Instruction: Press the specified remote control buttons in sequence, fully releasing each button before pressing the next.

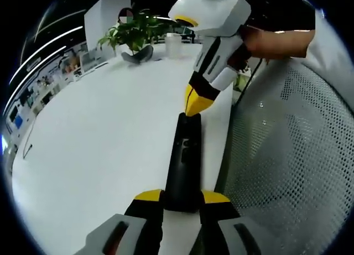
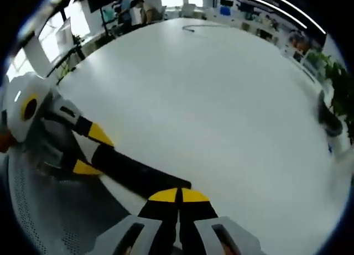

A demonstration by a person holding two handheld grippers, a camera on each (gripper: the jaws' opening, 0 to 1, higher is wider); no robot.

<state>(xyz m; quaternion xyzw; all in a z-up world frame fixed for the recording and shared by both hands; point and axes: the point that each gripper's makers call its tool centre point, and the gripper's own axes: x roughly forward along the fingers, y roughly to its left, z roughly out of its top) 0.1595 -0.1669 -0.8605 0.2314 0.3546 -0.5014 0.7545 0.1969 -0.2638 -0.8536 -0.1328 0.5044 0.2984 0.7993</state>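
Remote (image 1: 184, 161) pinched at near end by left gripper (image 1: 182, 202), lying along worktop (image 1: 99, 150) edge; press under way.
Right gripper (image 2: 178, 197), fingers pressed together, tip on far end of remote. Next, judged: lift fully clear before following button. White worktop, plant (image 1: 133, 34) far, mesh chair (image 1: 293, 150) right.

No legible text, brand, no. or sign in either view. Remote control (image 1: 184, 164) shows button outlines only, markings too small to read. Display boards (image 1: 41, 89) along far left wall and screens (image 2: 235, 3) at far side of room are blurred; content unreadable.
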